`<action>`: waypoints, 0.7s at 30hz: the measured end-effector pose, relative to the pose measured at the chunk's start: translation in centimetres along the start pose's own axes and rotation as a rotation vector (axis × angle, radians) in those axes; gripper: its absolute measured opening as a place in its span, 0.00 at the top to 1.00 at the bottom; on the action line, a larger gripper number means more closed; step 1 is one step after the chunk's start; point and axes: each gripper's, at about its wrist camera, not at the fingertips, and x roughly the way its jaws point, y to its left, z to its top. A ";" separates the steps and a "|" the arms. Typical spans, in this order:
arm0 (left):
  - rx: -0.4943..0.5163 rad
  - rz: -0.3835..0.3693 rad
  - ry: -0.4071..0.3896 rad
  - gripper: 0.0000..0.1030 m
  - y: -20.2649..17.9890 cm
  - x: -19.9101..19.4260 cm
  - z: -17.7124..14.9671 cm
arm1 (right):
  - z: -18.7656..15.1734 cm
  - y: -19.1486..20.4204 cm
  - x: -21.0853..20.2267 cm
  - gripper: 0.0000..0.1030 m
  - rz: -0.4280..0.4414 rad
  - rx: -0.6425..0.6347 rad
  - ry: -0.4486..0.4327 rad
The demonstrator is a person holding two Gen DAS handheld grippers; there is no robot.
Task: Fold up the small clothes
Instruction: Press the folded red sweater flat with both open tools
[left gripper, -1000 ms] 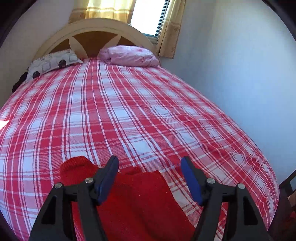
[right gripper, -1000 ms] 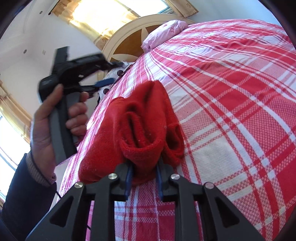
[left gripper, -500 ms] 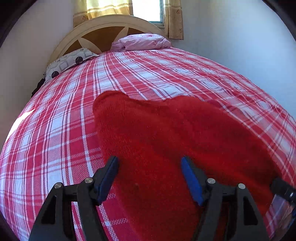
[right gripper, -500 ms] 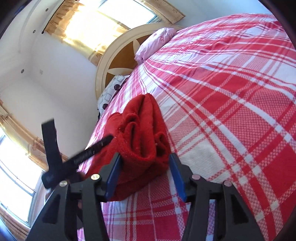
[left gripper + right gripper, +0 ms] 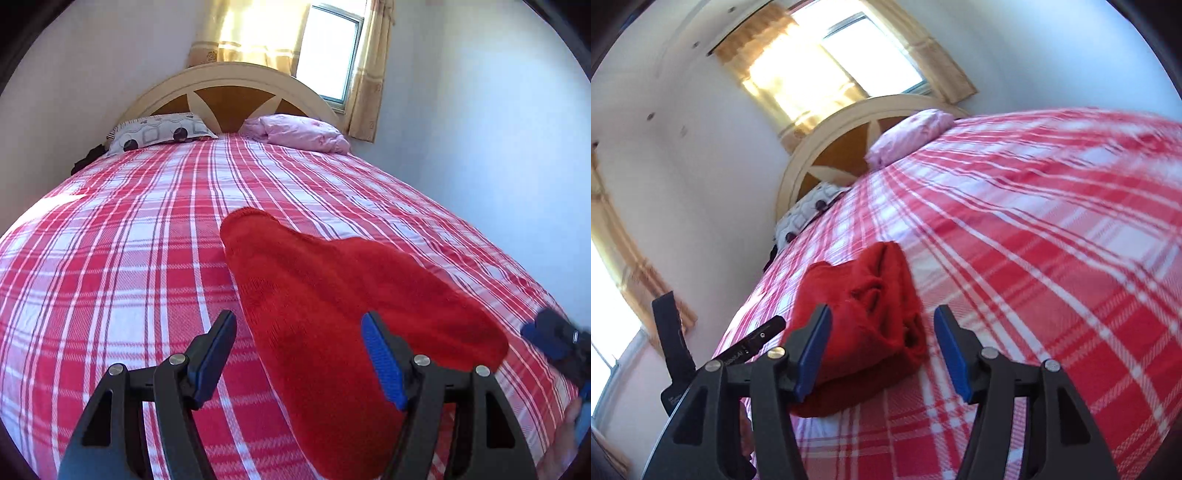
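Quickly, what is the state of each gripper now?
Left gripper: open, holding nothing, above the red garment.
Right gripper: open, holding nothing, near the folded garment.

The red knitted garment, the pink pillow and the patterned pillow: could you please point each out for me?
red knitted garment (image 5: 332, 295): left wrist view, middle of its flat top.
pink pillow (image 5: 299, 132): left wrist view, its centre.
patterned pillow (image 5: 159, 131): left wrist view, its top face.

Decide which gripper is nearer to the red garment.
Left. The left gripper hangs open directly over the red garment; the right gripper sits open just short of its folded edge.
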 end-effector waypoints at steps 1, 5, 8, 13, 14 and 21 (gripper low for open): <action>0.013 -0.016 0.014 0.31 -0.3 0.0 -0.5 | 0.5 0.9 0.2 0.43 0.017 -0.031 0.008; 0.052 -0.016 0.046 0.31 -0.8 0.5 -1.7 | 0.9 4.7 2.9 0.45 0.079 -0.198 0.126; 0.030 -0.048 0.102 0.26 -0.5 1.3 -2.0 | -0.3 4.5 6.4 0.47 -0.021 -0.247 0.253; -0.021 -0.068 0.161 0.14 0.3 2.4 -2.7 | -1.3 1.6 8.4 0.66 -0.070 -0.196 0.323; -0.024 -0.062 0.167 0.11 0.3 2.5 -2.7 | -1.2 1.4 8.3 0.66 -0.061 -0.189 0.331; -0.116 -0.043 0.142 0.10 1.9 1.4 -3.2 | 1.2 3.7 6.0 0.60 -0.025 -0.239 0.307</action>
